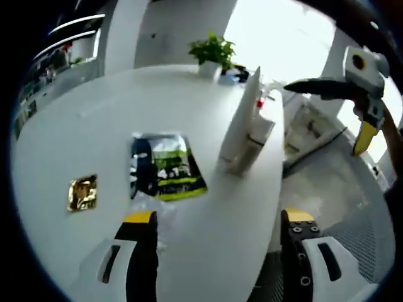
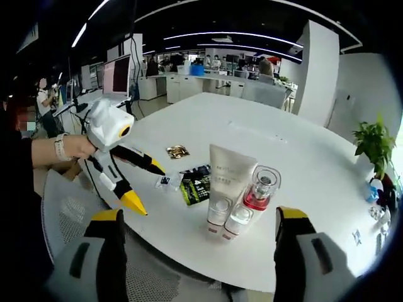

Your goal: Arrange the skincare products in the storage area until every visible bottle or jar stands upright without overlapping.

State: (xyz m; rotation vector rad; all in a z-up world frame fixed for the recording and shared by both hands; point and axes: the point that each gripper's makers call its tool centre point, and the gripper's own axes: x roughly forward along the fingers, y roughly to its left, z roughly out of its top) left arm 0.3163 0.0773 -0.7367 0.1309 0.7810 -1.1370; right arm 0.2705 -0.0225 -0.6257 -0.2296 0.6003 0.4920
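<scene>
White round worktop [image 2: 302, 163]. A cream tube [image 2: 227, 184] is stood cap-down near its edge; a clear pump bottle [image 2: 255, 200] with a red band is stood upright, touching the tube's side. A dark green-and-black sachet [image 2: 196, 185] is laid flat just beside the tube; a gold foil square [image 2: 177, 151] is laid beyond it. Left claw [image 2: 141, 185]: spread open, empty, held off the worktop edge. Right claw [image 2: 198, 229]: spread open, empty, pointed at the tube. A potted plant [image 2: 374, 143] is placed well apart.
</scene>
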